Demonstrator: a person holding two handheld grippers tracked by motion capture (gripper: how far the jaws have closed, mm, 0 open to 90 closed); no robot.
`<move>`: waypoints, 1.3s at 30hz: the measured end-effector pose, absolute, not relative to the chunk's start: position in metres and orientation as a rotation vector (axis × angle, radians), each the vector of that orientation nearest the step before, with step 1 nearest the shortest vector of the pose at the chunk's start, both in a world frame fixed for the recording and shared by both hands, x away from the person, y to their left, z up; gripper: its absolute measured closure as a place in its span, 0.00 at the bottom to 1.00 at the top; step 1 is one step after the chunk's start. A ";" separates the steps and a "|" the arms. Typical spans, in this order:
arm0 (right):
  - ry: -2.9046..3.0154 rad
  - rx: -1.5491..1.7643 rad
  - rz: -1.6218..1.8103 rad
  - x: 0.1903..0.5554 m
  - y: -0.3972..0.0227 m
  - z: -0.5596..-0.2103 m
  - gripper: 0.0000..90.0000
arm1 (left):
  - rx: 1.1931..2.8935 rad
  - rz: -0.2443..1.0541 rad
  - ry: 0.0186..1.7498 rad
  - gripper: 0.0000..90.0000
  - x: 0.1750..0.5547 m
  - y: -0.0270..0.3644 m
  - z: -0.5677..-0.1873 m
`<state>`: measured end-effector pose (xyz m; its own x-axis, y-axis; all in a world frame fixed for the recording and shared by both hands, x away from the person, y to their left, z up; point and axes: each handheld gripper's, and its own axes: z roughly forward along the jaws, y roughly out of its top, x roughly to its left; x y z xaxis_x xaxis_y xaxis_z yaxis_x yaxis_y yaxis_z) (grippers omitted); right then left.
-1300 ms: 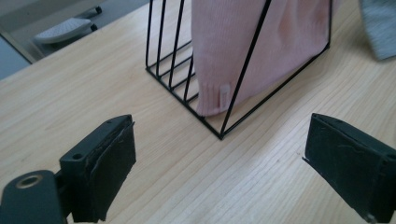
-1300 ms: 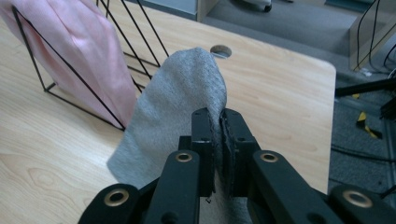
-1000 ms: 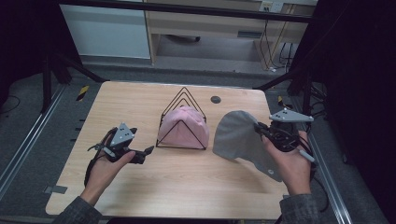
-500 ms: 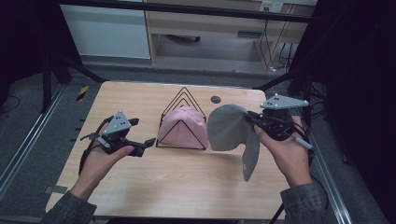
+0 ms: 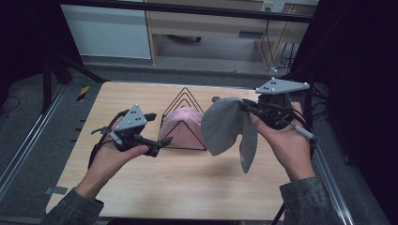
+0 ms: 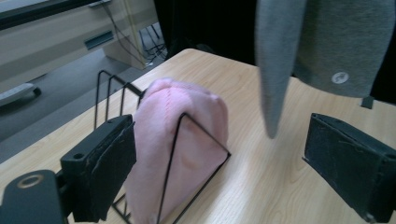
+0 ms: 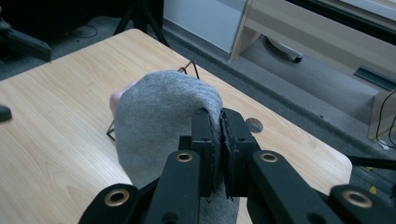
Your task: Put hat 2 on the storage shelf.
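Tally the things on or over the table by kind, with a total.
Hats: 2, grey hat and pink hat
Wire racks: 1, rack
Small dark discs: 1, disc
Total: 4

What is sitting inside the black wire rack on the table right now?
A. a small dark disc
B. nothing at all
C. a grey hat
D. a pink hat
D: the pink hat sits within the black wire rack, while the grey hat hangs in the air, pinched in the right gripper.
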<state>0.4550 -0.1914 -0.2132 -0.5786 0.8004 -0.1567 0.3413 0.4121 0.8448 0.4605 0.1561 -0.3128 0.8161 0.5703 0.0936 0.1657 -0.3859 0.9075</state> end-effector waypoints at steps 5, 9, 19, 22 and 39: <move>2.118 0.949 1.084 0.457 -0.182 -0.204 0.94 | 1.964 0.476 0.536 0.09 0.459 0.150 -0.314; 2.122 0.934 1.087 0.459 -0.175 -0.198 0.94 | 1.977 0.468 0.524 0.09 0.460 0.147 -0.316; 2.117 0.894 1.112 0.458 -0.160 -0.178 0.94 | 1.962 0.406 0.518 0.17 0.470 0.122 -0.319; 2.124 0.885 1.113 0.458 -0.156 -0.175 0.94 | 1.997 0.393 0.503 0.20 0.471 0.114 -0.323; 2.146 0.851 1.118 0.457 -0.144 -0.173 0.94 | 2.073 0.335 0.498 0.48 0.481 0.097 -0.336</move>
